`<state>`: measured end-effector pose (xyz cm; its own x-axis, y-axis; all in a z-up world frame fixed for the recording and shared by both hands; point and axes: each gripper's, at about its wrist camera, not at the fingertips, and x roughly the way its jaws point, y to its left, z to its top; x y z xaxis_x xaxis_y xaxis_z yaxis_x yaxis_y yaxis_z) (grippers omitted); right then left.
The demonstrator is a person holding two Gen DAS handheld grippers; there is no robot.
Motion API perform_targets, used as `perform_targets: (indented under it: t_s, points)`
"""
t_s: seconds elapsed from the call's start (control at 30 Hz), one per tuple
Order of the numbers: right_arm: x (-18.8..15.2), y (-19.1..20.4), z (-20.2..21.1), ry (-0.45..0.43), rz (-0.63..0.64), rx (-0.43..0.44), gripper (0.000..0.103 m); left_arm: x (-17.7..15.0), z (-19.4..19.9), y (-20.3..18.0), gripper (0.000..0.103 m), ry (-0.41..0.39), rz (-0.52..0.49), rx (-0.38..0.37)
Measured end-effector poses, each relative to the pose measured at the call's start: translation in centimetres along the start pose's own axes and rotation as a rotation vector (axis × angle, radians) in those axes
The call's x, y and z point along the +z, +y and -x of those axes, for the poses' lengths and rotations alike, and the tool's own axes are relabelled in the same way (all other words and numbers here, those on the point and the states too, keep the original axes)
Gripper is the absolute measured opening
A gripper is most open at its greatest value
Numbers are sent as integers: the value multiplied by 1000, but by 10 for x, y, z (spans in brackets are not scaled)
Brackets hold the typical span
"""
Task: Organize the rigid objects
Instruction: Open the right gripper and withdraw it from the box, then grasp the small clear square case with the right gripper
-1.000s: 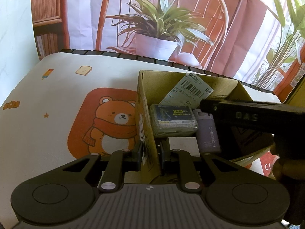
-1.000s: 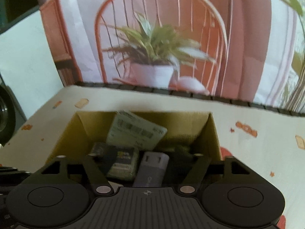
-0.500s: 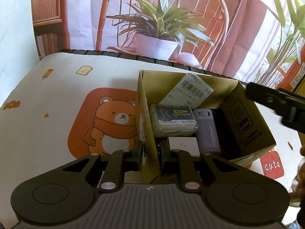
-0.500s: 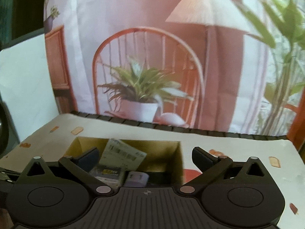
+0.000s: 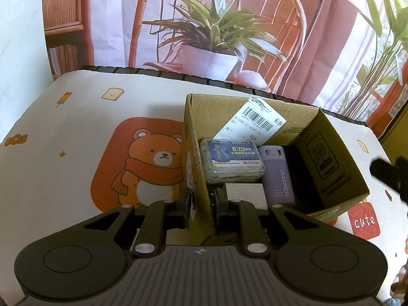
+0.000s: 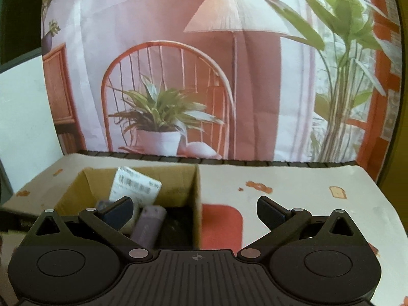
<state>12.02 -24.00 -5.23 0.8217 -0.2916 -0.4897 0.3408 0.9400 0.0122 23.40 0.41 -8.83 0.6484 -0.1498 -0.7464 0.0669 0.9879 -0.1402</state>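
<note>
Pinching box [image 5: 201,178] wall, left tongs [image 5: 202,201]; right tongs [image 6: 195,210] spread

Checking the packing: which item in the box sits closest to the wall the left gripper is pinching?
The clear plastic case with the blue label. It lies against that pinched wall of the cardboard box, while the purple bottle lies beyond it, further right.

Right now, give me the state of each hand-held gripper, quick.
Left hand-held gripper: shut on the cardboard box wall.
Right hand-held gripper: open, holding nothing.
</note>
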Motion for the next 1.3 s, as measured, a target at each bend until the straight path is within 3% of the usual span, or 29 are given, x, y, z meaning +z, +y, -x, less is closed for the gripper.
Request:
perform_targets:
  t_s: [0.43, 0.9, 1.3]
  points:
    - [-41, -3, 9, 95, 14, -2, 103, 0, 0, 0, 20, 0, 0, 0]
    - [-70, 18, -11, 249, 68, 78, 102, 0, 0, 0, 20, 0, 2, -3]
    - [-88, 43, -28, 325, 190, 134, 78, 0, 0, 2, 20, -1, 8, -5]
